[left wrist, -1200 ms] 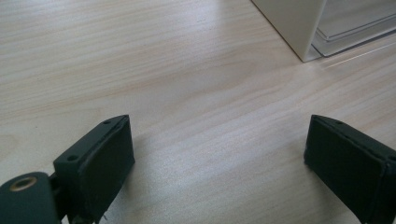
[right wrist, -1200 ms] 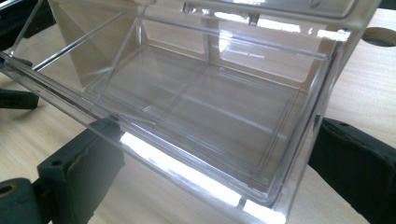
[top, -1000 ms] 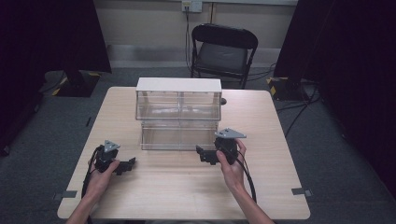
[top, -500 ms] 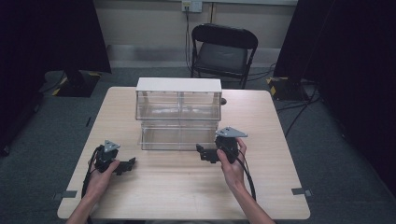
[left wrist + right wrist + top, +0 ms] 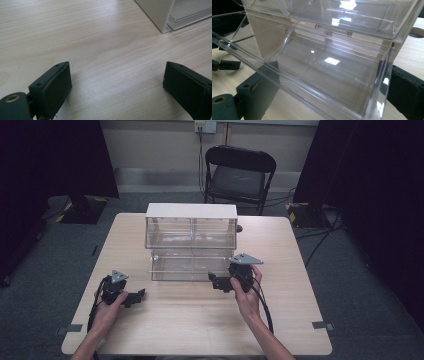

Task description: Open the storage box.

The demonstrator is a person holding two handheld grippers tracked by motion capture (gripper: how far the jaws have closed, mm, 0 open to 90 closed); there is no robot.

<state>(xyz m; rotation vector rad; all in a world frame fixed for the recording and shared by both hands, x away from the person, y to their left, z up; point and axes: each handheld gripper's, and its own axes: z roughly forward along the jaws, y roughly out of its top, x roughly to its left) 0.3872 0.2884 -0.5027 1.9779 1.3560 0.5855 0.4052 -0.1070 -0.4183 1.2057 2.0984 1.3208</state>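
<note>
Drawer (image 5: 192,266) of the clear two-tier organizer (image 5: 191,232) is seen pulled out toward the person, mid-table (image 5: 280,320), its long axis running left to right. Right gripper (image 5: 218,283) is held at the drawer's front right end, jaws spread wide with the clear front lip (image 5: 312,95) lying between them, not clamped. Left gripper (image 5: 136,298) is rested on the table near-left of the drawer, well apart, jaws open on nothing. Right hand is judged nearer for any push or pull. Drawer looks transparent, glossy, empty. Beyond the organizer, a black folding chair (image 5: 240,172) is seen.
</note>
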